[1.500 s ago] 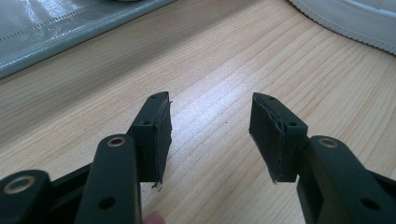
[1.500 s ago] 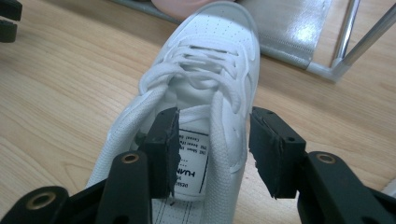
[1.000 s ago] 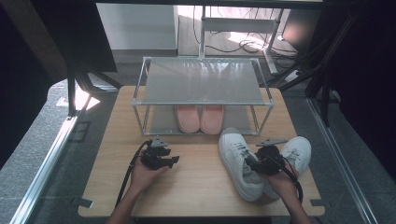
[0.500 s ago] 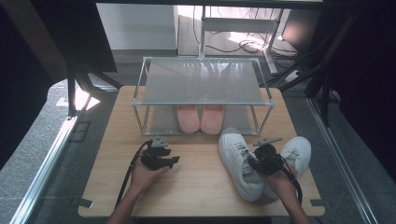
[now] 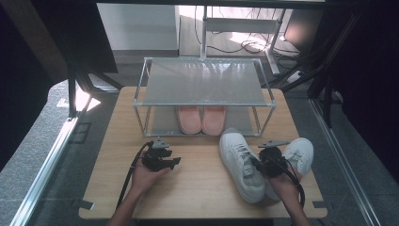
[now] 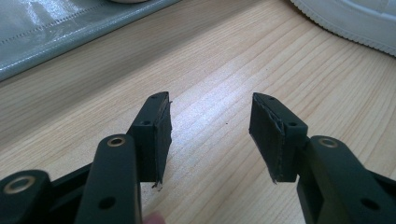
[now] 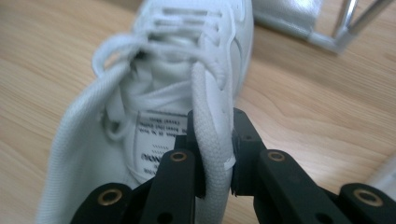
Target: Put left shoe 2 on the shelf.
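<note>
On the pale wooden counter [image 5: 202, 174], the left hand-held gripper [image 6: 210, 135] rests with its jaws apart and nothing between them. Further right, the right hand-held gripper [image 7: 218, 154] has just been closing and now pinches the padded collar of the nearer white lace-up sneaker [image 5: 242, 162], which lies beside its mate [image 5: 301, 153]. The soft collar could slip free on lifting. The clear-shelved metal shoe rack [image 5: 204, 84] holds pink slippers [image 5: 201, 118] on its lower level.

The left gripper [image 5: 162, 157] rests low in the left hand [image 5: 147, 175], jaws standing apart with nothing between them. The right gripper [image 7: 217, 154], whose jaws have just been closing, pinches the white shoe's [image 7: 163, 93] collar.
</note>
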Demonstrator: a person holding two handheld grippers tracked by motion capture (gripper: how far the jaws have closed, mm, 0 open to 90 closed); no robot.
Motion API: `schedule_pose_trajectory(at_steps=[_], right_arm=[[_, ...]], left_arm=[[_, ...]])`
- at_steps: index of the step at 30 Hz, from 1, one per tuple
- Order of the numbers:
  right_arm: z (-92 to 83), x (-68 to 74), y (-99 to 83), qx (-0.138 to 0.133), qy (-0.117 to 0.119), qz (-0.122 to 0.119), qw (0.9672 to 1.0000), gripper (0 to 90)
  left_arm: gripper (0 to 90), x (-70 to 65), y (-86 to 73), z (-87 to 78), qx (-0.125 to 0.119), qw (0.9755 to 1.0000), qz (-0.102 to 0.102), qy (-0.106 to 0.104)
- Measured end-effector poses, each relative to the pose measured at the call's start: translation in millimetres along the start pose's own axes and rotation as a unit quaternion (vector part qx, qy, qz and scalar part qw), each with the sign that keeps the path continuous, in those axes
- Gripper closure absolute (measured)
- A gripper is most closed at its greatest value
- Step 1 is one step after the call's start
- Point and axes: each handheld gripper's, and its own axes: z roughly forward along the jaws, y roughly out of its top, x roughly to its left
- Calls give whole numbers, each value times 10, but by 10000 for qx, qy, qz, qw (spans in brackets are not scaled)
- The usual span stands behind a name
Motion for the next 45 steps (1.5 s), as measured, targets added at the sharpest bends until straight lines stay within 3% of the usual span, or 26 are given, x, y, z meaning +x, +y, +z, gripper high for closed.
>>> schedule_pose_trajectory(at_steps=[1, 11, 16, 31, 45], right_arm=[[-16, -9, -3, -61, 106, 77, 9999, 816], [-143, 68, -36, -491, 163, 41, 9986, 827], [-241, 103, -24, -748, 339, 44, 9966, 830], [-466, 182, 8, -1150, 518, -92, 9920, 831], [-602, 255, 62, -1425, 822, -186, 9862, 831]], left_arm=[[493, 0, -1, 3, 11, 10000, -10, 3], [493, -9, -1, 9, 18, 10000, -5, 3], [493, -7, 0, 3, 1, 10000, -15, 7], [493, -3, 3, -8, 6, 10000, 24, 10], [493, 1, 3, -13, -21, 10000, 5, 16]])
